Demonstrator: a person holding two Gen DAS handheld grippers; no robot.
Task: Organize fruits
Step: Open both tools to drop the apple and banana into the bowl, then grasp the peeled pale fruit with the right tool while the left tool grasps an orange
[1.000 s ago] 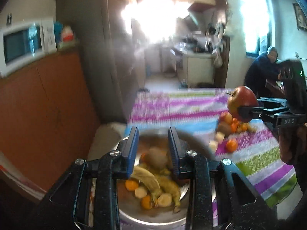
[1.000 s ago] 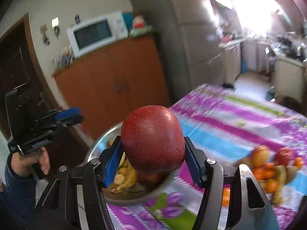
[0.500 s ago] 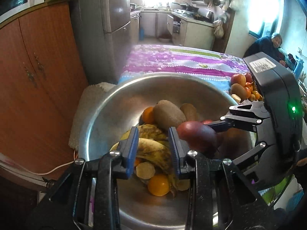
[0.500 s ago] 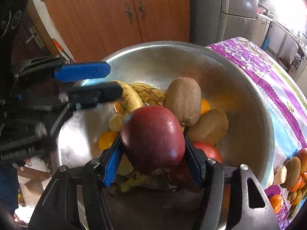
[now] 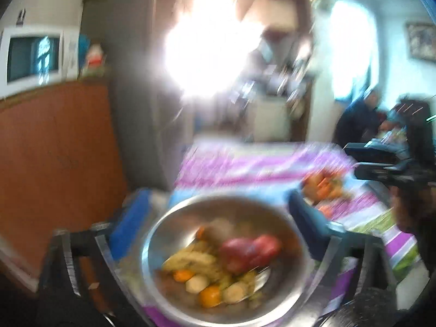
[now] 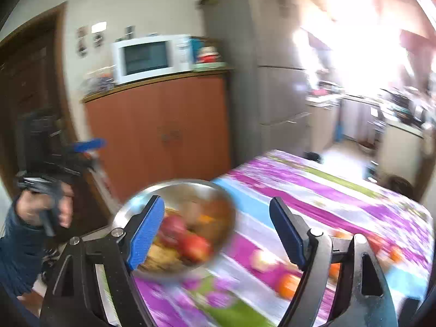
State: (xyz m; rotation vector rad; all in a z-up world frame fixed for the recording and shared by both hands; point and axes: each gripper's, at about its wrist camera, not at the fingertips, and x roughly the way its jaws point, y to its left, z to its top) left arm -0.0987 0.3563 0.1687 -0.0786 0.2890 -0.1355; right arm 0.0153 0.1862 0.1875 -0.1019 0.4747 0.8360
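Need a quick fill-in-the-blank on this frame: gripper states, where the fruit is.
1. The right gripper is ____ and holds nothing.
2. The red apples lie inside the metal ____.
3. The loose fruit on the striped tablecloth lies ____ the metal bowl.
4. The white ____ stands on the wooden cabinet.

Missing words: open; bowl; outside; microwave

Both grippers: black frames, blue finger pads [image 6: 147, 229], silver screws [image 6: 117, 232]. Left hand [image 6: 41, 207] in dark blue sleeve [image 6: 16, 248].
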